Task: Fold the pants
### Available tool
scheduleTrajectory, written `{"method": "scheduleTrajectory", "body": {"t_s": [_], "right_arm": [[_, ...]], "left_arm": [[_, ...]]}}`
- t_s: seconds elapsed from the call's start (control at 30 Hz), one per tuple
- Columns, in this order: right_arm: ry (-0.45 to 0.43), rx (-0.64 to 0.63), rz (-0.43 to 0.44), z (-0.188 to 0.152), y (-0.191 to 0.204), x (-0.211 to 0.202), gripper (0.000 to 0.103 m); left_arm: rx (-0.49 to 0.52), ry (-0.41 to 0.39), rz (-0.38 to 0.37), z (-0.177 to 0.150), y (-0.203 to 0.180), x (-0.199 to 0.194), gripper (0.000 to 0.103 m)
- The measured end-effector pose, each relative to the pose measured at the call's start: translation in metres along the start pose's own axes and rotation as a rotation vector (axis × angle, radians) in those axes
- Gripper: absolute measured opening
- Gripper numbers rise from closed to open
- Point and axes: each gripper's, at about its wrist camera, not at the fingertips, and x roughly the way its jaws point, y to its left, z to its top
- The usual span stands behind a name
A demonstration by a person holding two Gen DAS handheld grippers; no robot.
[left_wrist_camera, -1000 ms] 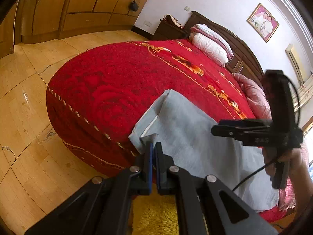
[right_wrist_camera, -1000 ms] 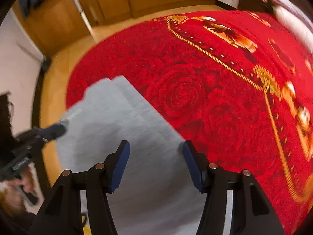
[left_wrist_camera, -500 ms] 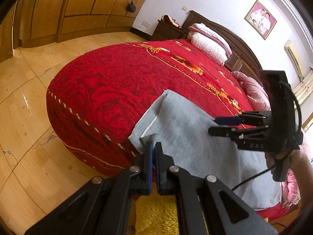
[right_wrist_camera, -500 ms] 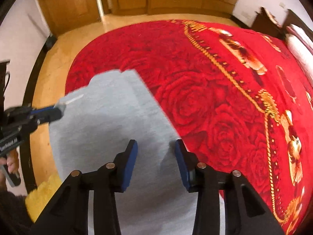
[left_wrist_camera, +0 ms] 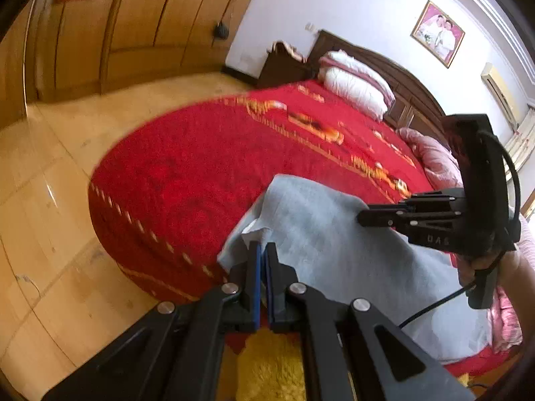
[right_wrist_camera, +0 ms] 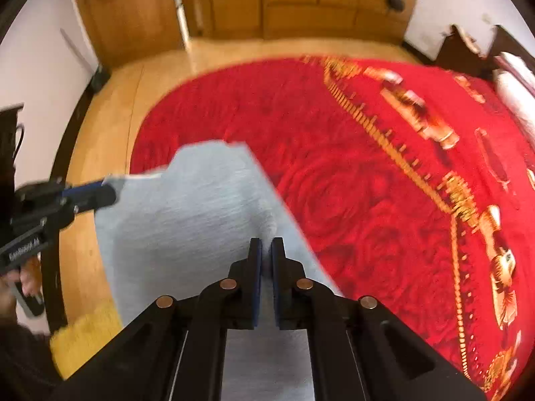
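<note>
The pants [left_wrist_camera: 337, 244] are soft and grey. They lie on the near side of a big red bed [left_wrist_camera: 207, 173], with one end hanging a little over the edge.

The left gripper [left_wrist_camera: 262, 250] has its jaws closed on the near corner of the pants, and a bit of cloth pokes up between them. It has held that corner the whole time.

The right gripper [right_wrist_camera: 264, 250] is the one that changed. A moment ago its jaws stood wide open over the cloth. They have just been closing, and now they are shut on a little ridge of grey cloth between them. In the left view the cloth bulges up where it is pinched, and the edge no longer lies flat.

So both ends of this edge look held now. That likely means the pants are ready to be lifted and laid over to make a fold. The fold itself is not done yet.

The bed cover is red with roses and gold trim. White pillows [left_wrist_camera: 354, 83] sit at the far end by a dark headboard. A yellow rug [left_wrist_camera: 271, 364] lies on the floor [left_wrist_camera: 50, 200] close by. The floor is shiny wood. Wooden closets [left_wrist_camera: 133, 23] stand far off on the left, and a framed photo [left_wrist_camera: 437, 33] hangs on the white wall.
</note>
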Motion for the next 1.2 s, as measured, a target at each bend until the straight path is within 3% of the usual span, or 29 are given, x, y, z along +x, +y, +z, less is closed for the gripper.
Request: {"method": "scheduleTrajectory", "body": {"t_s": [0.07,0.23,0.3,0.37,0.47,0.57,0.63,0.7,0.77,0.87,0.97,1.2], "right_arm": [[-0.026,0.016,-0.035,0.004,-0.006,0.000,0.007],[0.049,-0.020,-0.060,-0.003,-0.001,0.032,0.007],[0.023,-0.009,-0.070,-0.006,0.000,0.037,0.008],[0.007,0.025,-0.073,-0.006,-0.003,0.035,0.008],[0.005,0.057,-0.079,-0.005,-0.004,0.025,0.010],[-0.063,0.107,-0.097,-0.010,-0.005,-0.002,0.021],[-0.100,0.160,-0.124,-0.022,-0.009,-0.024,0.030],[-0.126,0.227,-0.140,-0.040,-0.019,-0.047,0.031],[-0.137,0.300,-0.156,-0.065,-0.036,-0.068,0.032],[-0.104,0.419,-0.214,-0.102,-0.070,-0.090,0.040],[-0.037,0.539,-0.274,-0.142,-0.109,-0.106,0.042],[0.023,0.726,-0.144,-0.195,-0.165,-0.103,0.042]], "left_arm": [[0.021,-0.018,0.012,0.004,-0.003,0.001,0.002],[0.025,0.033,0.071,-0.001,0.003,0.022,0.002],[0.029,0.051,0.102,-0.004,0.007,0.029,0.002],[0.035,0.077,0.140,-0.007,0.011,0.036,0.003],[0.031,0.080,0.132,-0.003,0.010,0.033,0.003],[0.058,0.043,0.131,0.005,0.007,0.020,0.004],[0.079,0.023,0.117,0.011,0.004,0.012,0.013],[0.088,0.015,0.088,0.016,0.000,0.008,0.025],[0.096,0.015,0.045,0.021,-0.008,0.008,0.028],[0.108,0.051,-0.014,0.025,-0.023,0.018,0.036],[0.135,0.098,-0.038,0.025,-0.040,0.034,0.041],[0.150,0.199,-0.020,0.014,-0.065,0.072,0.047]]}}
